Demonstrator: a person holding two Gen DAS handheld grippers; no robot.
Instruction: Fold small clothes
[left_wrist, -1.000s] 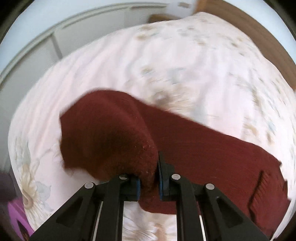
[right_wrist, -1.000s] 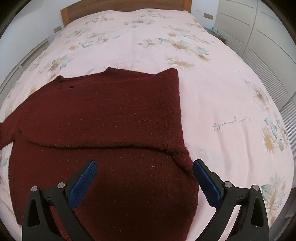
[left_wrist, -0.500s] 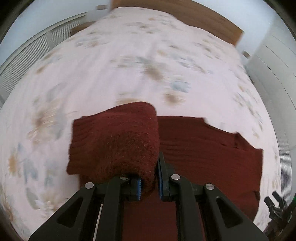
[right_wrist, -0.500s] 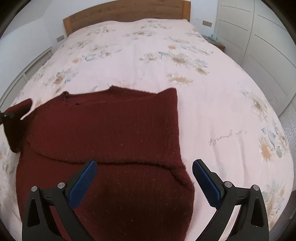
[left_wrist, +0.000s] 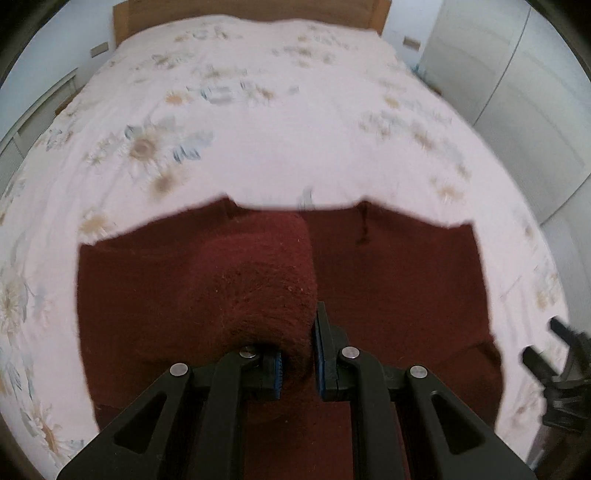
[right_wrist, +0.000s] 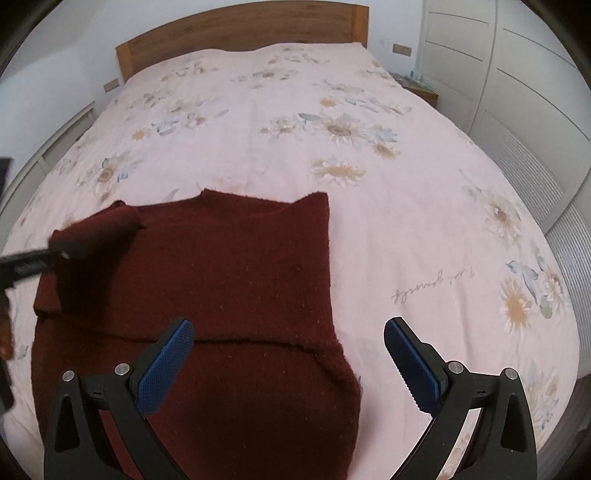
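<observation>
A dark red knitted sweater (right_wrist: 236, 280) lies flat on the bed; it also shows in the left wrist view (left_wrist: 399, 280). Its right sleeve is folded in across the body. My left gripper (left_wrist: 299, 363) is shut on the left sleeve (left_wrist: 266, 280) and holds it lifted over the sweater's body. In the right wrist view the left gripper (right_wrist: 55, 254) shows at the left edge with the raised sleeve (right_wrist: 96, 236). My right gripper (right_wrist: 288, 358) is open and empty, hovering above the sweater's lower right part.
The bed (right_wrist: 406, 229) has a pink floral cover and a wooden headboard (right_wrist: 240, 33). White wardrobe doors (right_wrist: 517, 85) stand to the right. A low white unit (right_wrist: 48, 147) runs along the left side.
My left gripper has swung the sleeve from the left side in over the sweater's body. My right gripper has stayed open and drawn back slightly.
</observation>
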